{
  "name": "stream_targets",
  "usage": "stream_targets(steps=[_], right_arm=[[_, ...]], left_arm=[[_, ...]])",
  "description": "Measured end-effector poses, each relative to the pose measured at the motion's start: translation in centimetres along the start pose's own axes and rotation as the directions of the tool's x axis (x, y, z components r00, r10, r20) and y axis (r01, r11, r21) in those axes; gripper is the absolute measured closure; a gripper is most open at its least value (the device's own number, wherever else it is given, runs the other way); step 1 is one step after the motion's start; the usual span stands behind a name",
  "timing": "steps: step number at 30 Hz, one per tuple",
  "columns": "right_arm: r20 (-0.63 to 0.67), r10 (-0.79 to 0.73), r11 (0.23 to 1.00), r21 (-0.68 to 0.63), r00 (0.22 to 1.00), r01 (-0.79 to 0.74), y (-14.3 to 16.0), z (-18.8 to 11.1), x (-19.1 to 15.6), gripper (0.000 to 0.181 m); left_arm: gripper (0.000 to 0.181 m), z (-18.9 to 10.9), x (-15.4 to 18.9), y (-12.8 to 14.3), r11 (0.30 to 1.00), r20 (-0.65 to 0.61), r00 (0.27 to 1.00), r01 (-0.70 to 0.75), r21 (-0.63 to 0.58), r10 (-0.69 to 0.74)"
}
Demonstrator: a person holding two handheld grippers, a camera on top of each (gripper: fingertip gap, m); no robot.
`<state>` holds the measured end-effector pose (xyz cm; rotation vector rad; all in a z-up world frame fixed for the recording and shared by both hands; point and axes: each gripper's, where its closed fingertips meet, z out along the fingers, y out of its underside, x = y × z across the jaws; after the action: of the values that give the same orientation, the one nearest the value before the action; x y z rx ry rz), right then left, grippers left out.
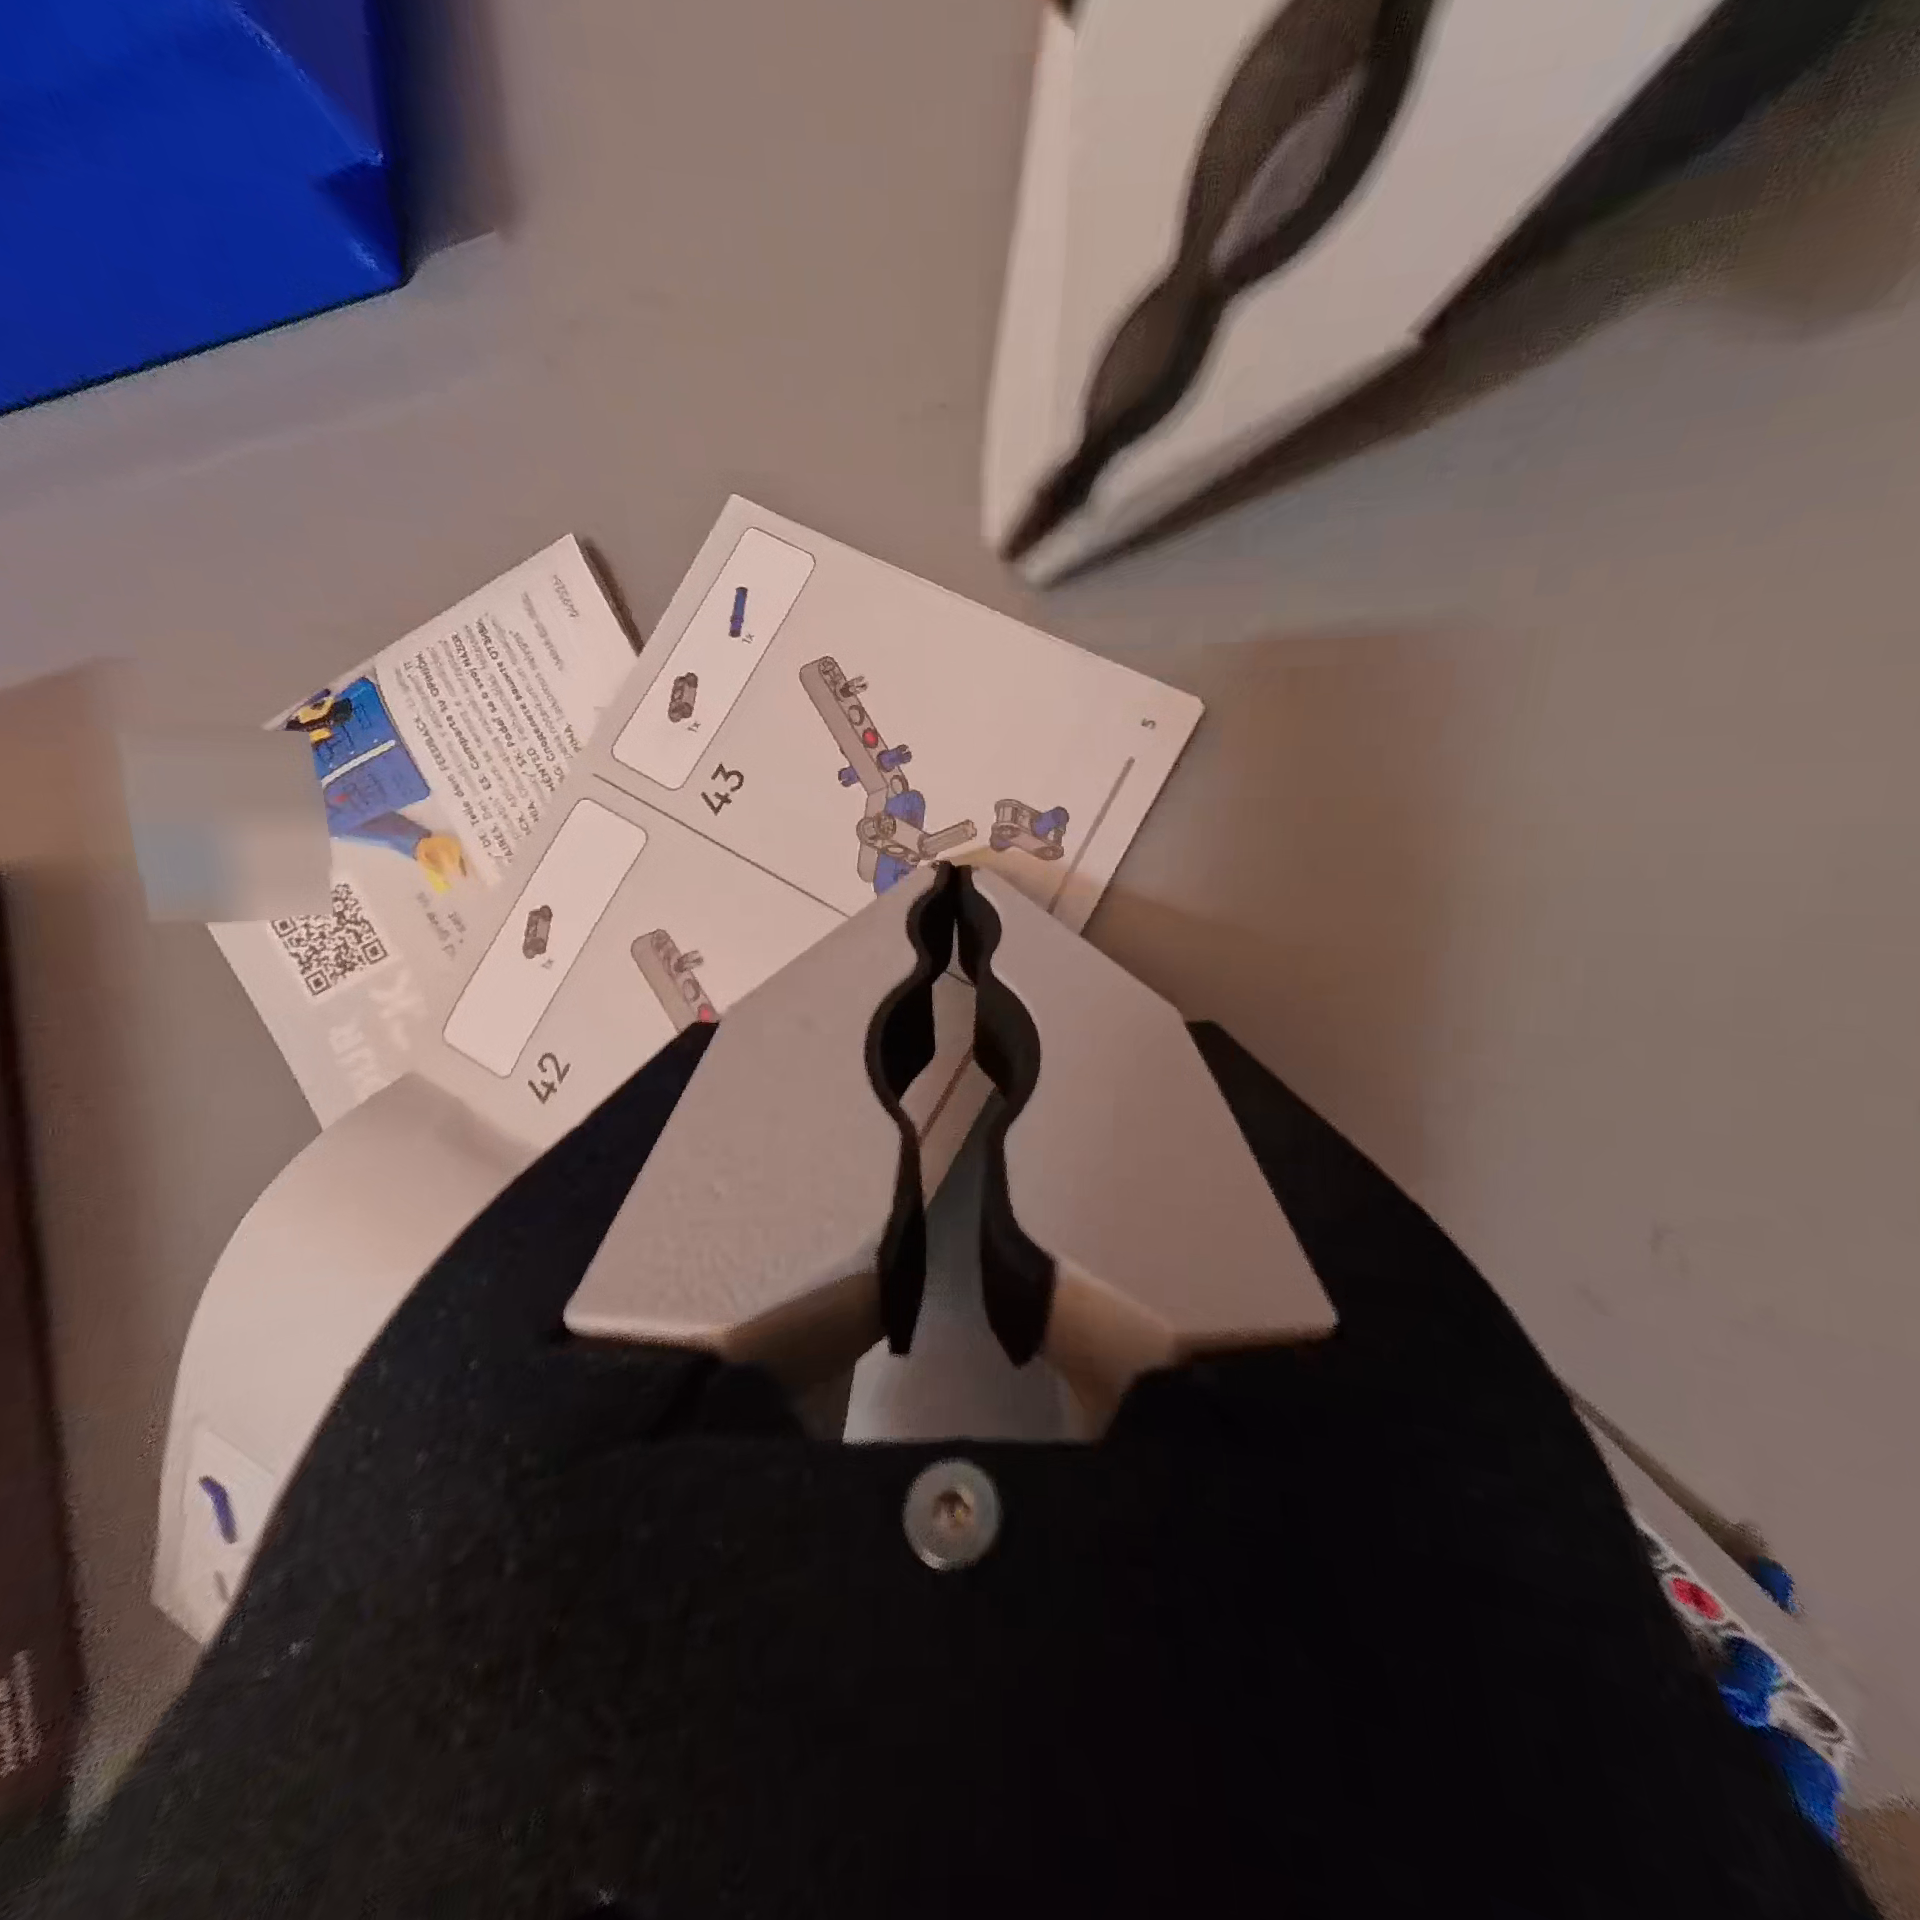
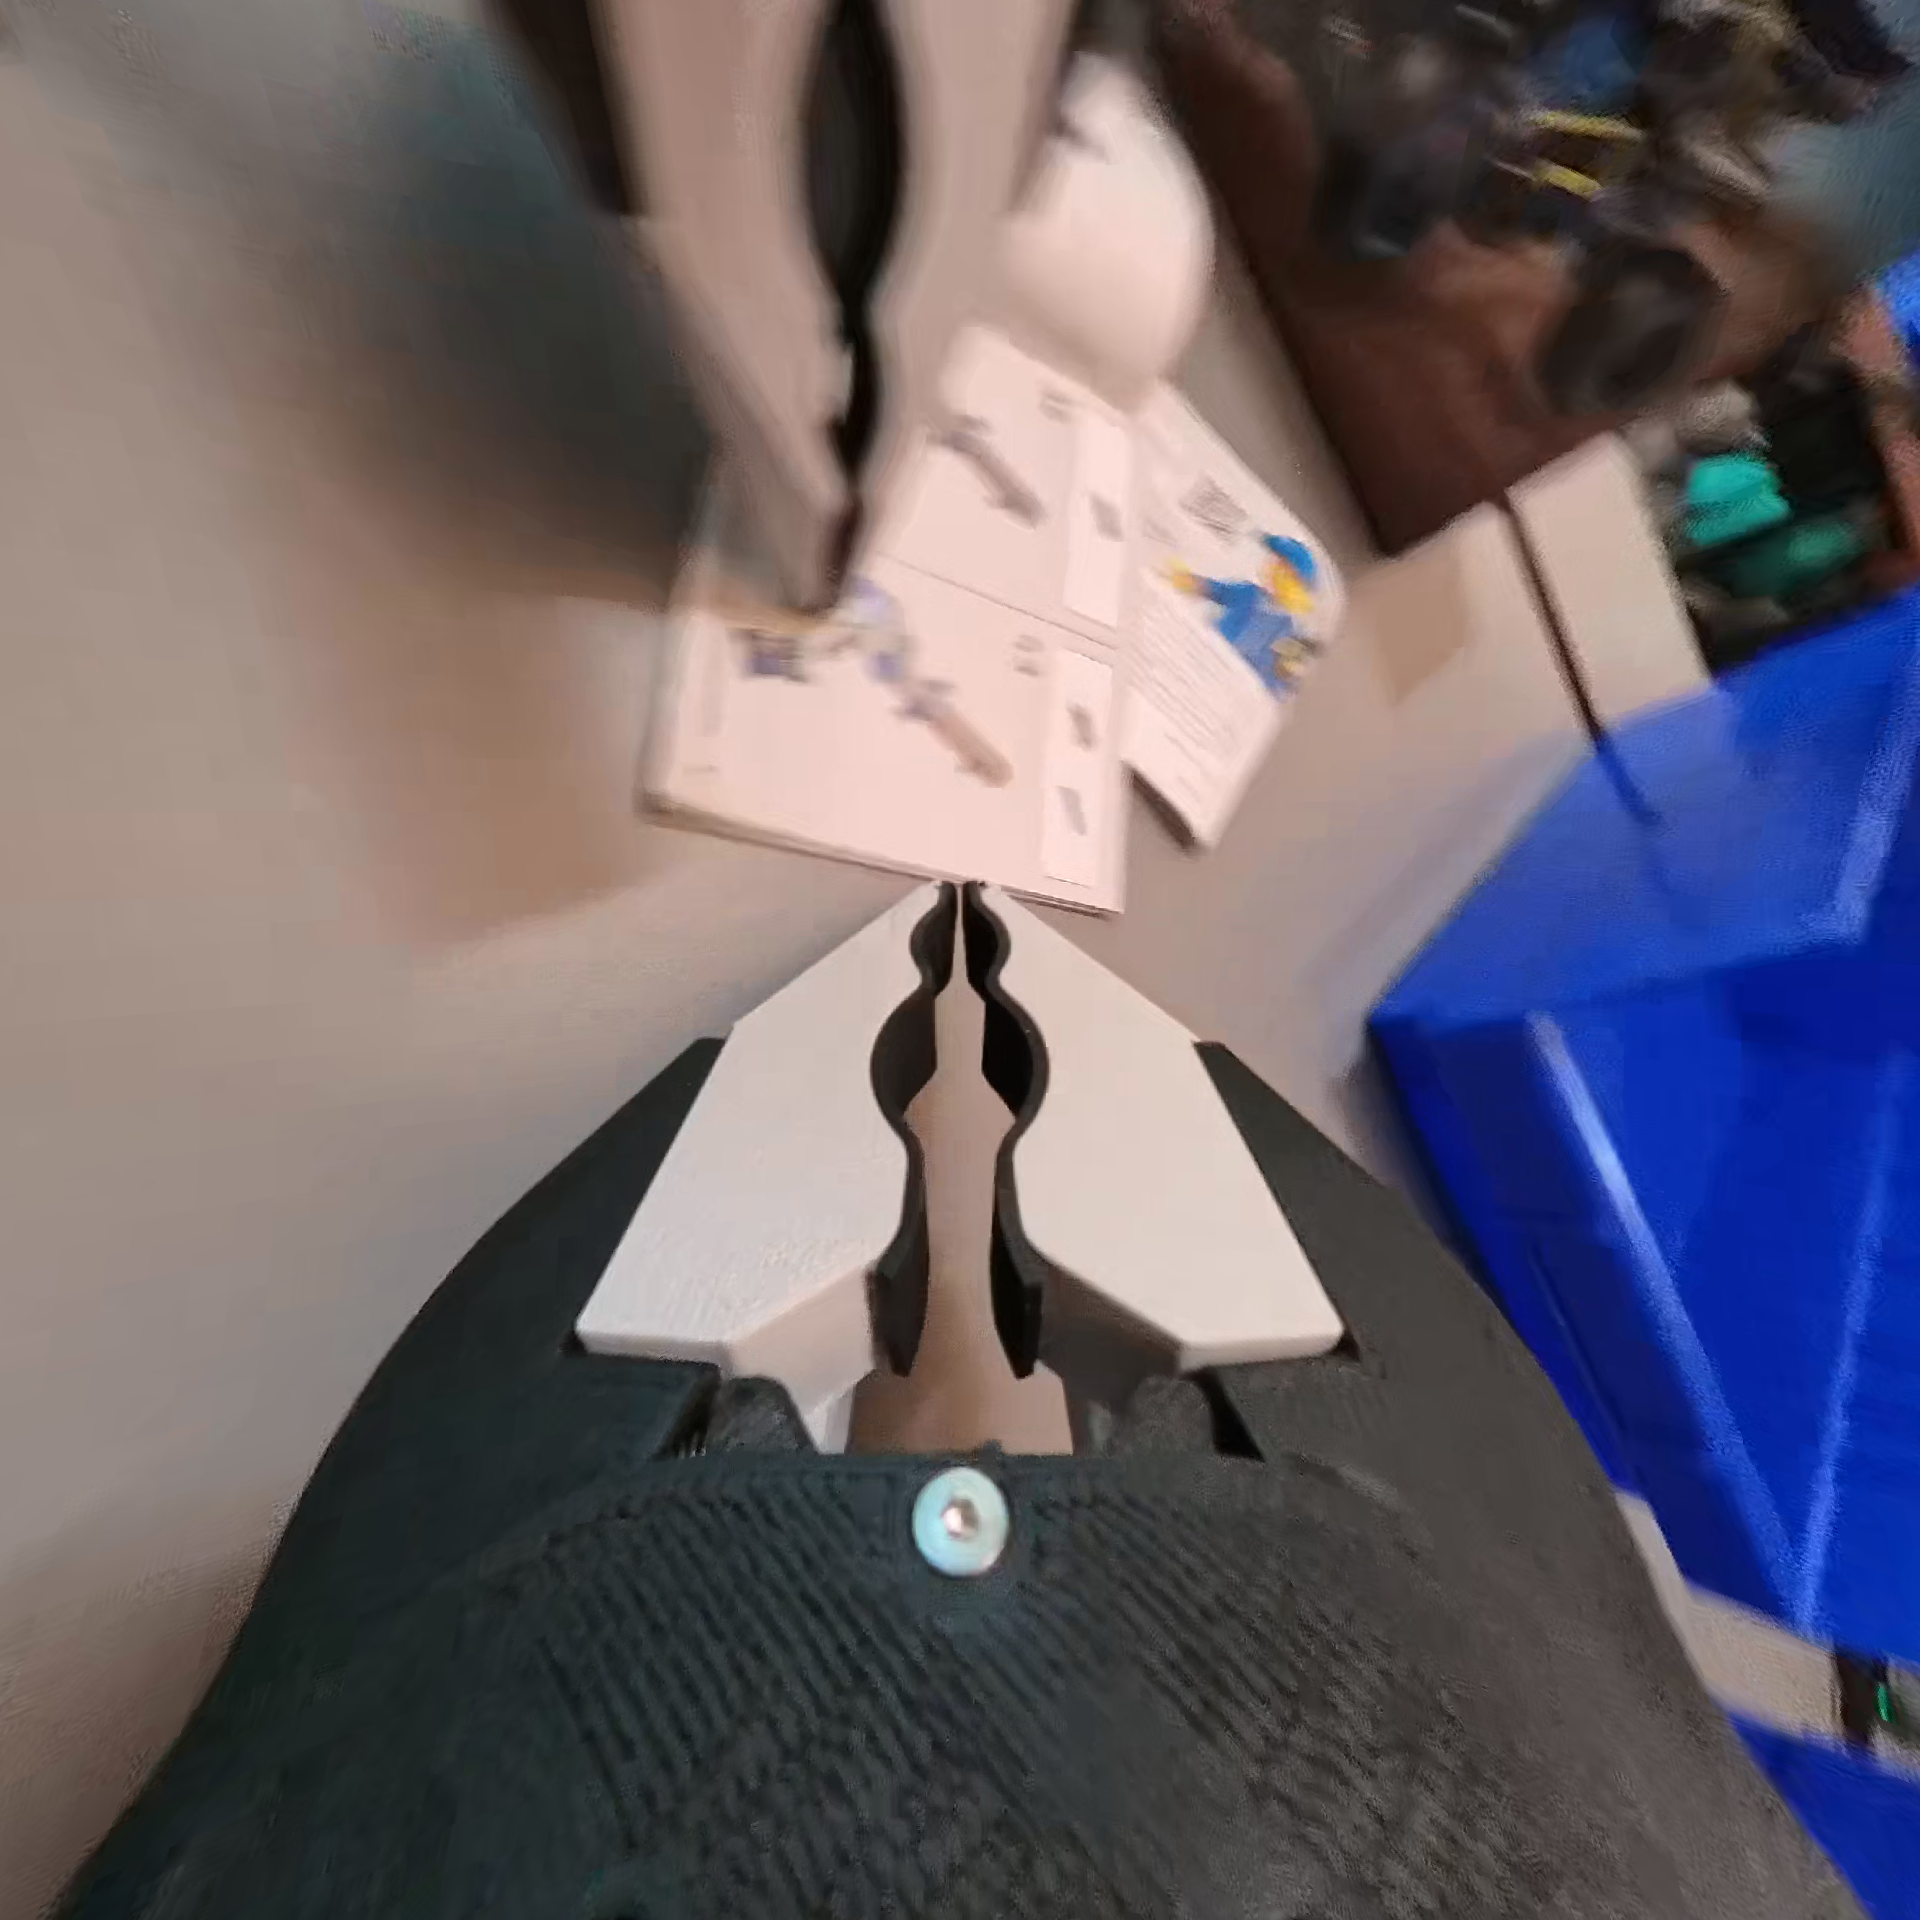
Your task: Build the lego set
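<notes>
The open instruction booklet (image 1: 904,727) lies on the grey table, showing two build steps, with a leaflet (image 1: 468,748) tucked under its left side. My left gripper (image 1: 951,875) is shut, its tips on the booklet's near right corner; whether it pinches paper is unclear. A white page (image 1: 312,1278) curls up to its left. My right gripper (image 2: 958,891) is shut and empty, its tips at the booklet's (image 2: 883,727) edge. It also shows in the left wrist view (image 1: 1023,551), just off the far edge. The left gripper (image 2: 826,582) shows blurred on the booklet.
A blue bin (image 1: 156,187) stands beside the booklet; it also shows in the right wrist view (image 2: 1662,1039). A partly built grey piece with red and blue pins (image 1: 1766,1683) lies at lower right. A cardboard box (image 2: 1579,551) and dark clutter (image 2: 1662,156) sit behind. One gripper's finger ends stand about 6 centimeters off the other's.
</notes>
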<state>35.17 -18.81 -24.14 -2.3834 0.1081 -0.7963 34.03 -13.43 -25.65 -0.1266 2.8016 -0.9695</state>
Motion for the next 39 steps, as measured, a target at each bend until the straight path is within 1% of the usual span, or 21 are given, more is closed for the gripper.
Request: stream_targets(steps=[1, 2, 3, 4, 6, 8, 10, 14, 16, 17, 19, 20, 21, 22, 25, 26, 28, 30, 33, 38, 39], right_arm=[[-0.058, 0.059, 0.998, -0.003, 0.997, -0.060, 0.2, 0.2, 1.3, 0.181], [-0.061, 0.107, 0.994, 0.013, 0.992, -0.106, 0.1, 0.6, 1.7, 0.181], [-0.019, 0.127, 0.991, 0.033, 0.992, -0.126, -0.3, 1.1, 1.2, 0.181], [0.008, 0.126, 0.991, 0.045, 0.992, -0.126, -0.7, 1.4, 0.8, 0.181], [0.013, 0.084, 0.996, 0.001, 0.996, -0.084, -0.4, 2.2, 0.2, 0.181], [-0.026, 0.087, 0.996, 0.017, 0.996, -0.087, -0.6, 2.6, 0.4, 0.181], [-0.020, 0.106, 0.994, 0.022, 0.994, -0.106, -1.0, 2.7, 0.1, 0.181], [-0.043, 0.045, 0.999, 0.006, 0.998, -0.045, -1.3, 2.8, -0.1, 0.181], [-0.056, -0.008, 1.000, -0.015, 0.998, 0.007, -1.2, 2.7, -0.2, 0.181], [-0.065, -0.032, 0.999, -0.031, 0.997, 0.030, -1.2, 2.7, -0.2, 0.181], [-0.081, -0.066, 0.997, -0.055, 0.995, 0.062, -1.2, 2.7, -0.2, 0.181], [-0.083, -0.072, 0.996, -0.056, 0.994, 0.067, -1.3, 2.7, -0.3, 0.181], [-0.079, -0.067, 0.997, -0.052, 0.995, 0.063, -1.5, 2.8, -0.4, 0.181], [-0.073, -0.064, 0.997, -0.048, 0.995, 0.061, -1.7, 2.8, -0.5, 0.181], [-0.020, -0.037, 0.999, 0.001, 0.999, 0.038, -2.8, 3.1, -1.4, 0.181], [0.002, -0.016, 1.000, 0.026, 1.000, 0.016, -3.4, 3.2, -1.9, 0.181], [-0.005, -0.005, 1.000, 0.029, 1.000, 0.005, -3.9, 3.6, -2.0, 0.181], [0.012, 0.009, 1.000, 0.030, 1.000, -0.009, -4.2, 3.8, -2.1, 0.181], [0.068, 0.067, 0.995, 0.075, 0.995, -0.072, -4.9, 4.1, -2.4, 0.181], [0.189, 0.110, 0.987, 0.099, 0.976, -0.130, -4.8, 3.9, -2.6, 0.181], [0.206, 0.108, 0.987, 0.098, 0.973, -0.130, -4.8, 3.9, -2.6, 0.181]], left_arm=[[0.181, 0.0, 0.1, 0.0, 1.000, -0.001, 1.000, 0.004, 0.008, -0.004], [0.181, 0.0, 0.2, 0.0, 1.000, 0.002, 1.000, -0.001, 0.014, 0.001], [0.181, 0.0, 0.3, 0.0, 1.000, 0.011, 1.000, -0.010, 0.016, 0.010], [0.181, 0.0, 0.3, 0.0, 1.000, 0.019, 1.000, -0.021, 0.016, 0.021], [0.181, -0.1, 0.6, 0.0, 0.999, 0.017, 0.999, -0.043, 0.018, 0.042], [0.181, -0.2, 1.4, 0.0, 0.997, 0.005, 0.998, -0.069, 0.029, 0.068], [0.181, -0.4, 2.2, -0.1, 0.994, 0.002, 0.995, -0.103, 0.036, 0.103], [0.180, -1.1, 2.5, 0.2, 0.989, 0.042, 0.989, -0.144, 0.032, 0.142], [0.171, -2.8, 1.5, 0.8, 0.994, 0.090, 0.991, -0.100, 0.049, 0.095], [0.166, -3.7, 0.7, 1.7, 0.998, 0.108, 0.992, -0.063, 0.030, 0.059], [0.160, -5.0, -1.3, 4.5, 0.998, 0.156, 0.988, 0.011, -0.059, -0.002], [0.167, -5.1, -1.6, 5.6, 0.994, 0.143, 0.989, 0.042, -0.097, -0.028], [0.174, -4.9, -1.4, 5.9, 0.993, 0.115, 0.992, 0.067, -0.101, -0.055], [0.181, -4.6, -1.2, 5.8, 0.993, 0.102, 0.992, 0.077, -0.084, -0.068], [0.181, -4.2, -1.3, 5.5, 0.996, 0.131, 0.990, 0.067, -0.057, -0.059], [0.181, -4.0, -1.3, 5.3, 0.996, 0.135, 0.988, 0.086, -0.030, -0.081], [0.181, -3.8, -1.2, 4.9, 0.991, 0.136, 0.982, 0.127, 0.035, -0.131], [0.181, -3.8, -1.2, 4.9, 0.984, 0.139, 0.975, 0.163, 0.070, -0.172], [0.181, -3.8, -1.2, 4.8, 0.970, 0.125, 0.966, 0.212, 0.117, -0.226], [0.181, -4.0, -1.1, 4.6, 0.964, 0.101, 0.967, 0.216, 0.157, -0.233], [0.178, -4.2, -1.2, 4.5, 0.966, 0.107, 0.969, 0.206, 0.157, -0.224]])
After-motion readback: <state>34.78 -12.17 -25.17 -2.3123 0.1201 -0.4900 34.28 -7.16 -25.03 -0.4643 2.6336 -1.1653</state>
